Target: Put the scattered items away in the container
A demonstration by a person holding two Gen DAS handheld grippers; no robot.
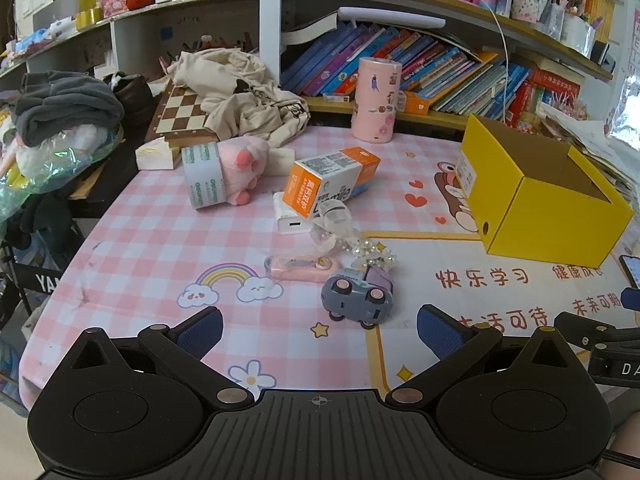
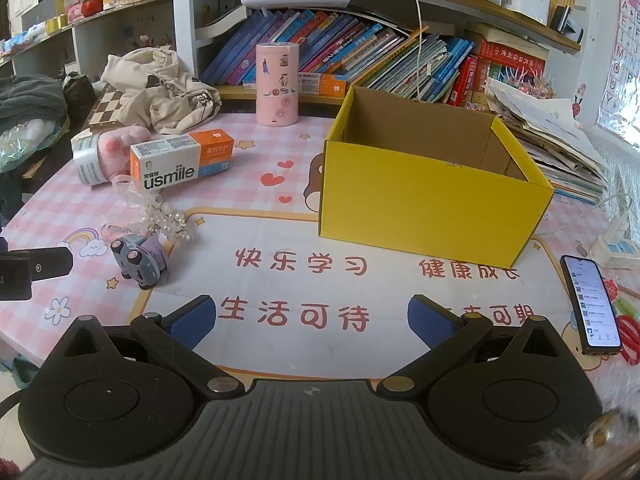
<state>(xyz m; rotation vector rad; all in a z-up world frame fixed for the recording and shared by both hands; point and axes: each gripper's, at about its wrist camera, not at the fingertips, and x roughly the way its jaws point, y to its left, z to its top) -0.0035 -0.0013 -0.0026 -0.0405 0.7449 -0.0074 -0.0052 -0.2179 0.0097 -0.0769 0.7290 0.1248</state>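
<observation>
Blue-padded and spread wide, the left gripper (image 1: pixel 320 330) hovers low over the pink checked desk mat (image 1: pixel 160 240) with nothing between its fingers; the right gripper (image 2: pixel 314 320) is likewise wide open and holds nothing, hanging above the red printed characters on the mat.

Taking the yellow cardboard box (image 2: pixel 432 184) as the landmark: it stands upright with its top open, and what shows of its brown inside holds nothing. Nearest the left gripper, well to the left of the box, a small grey-and-purple toy car (image 1: pixel 358 294) sits on the mat. Touching the car's far side is a pearl-and-ribbon hair ornament (image 1: pixel 370 254), and just left of that lies a pink correction-tape dispenser (image 1: pixel 302 268).

Farther from the grippers, still left of the box, an orange-and-white usmile carton (image 2: pixel 182 160) lies on its side, one end resting over a white charger block (image 1: pixel 290 216). Beyond it, farther left again, a pink plush paw (image 1: pixel 244 168) pokes through a roll of packing tape (image 1: pixel 202 176).

Behind the box's left corner, against the bookshelf, stands a pink stickered canister (image 2: pixel 277 84). Right of the box, at the mat's near edge, a smartphone (image 2: pixel 592 304) lies face up with its screen lit.
</observation>
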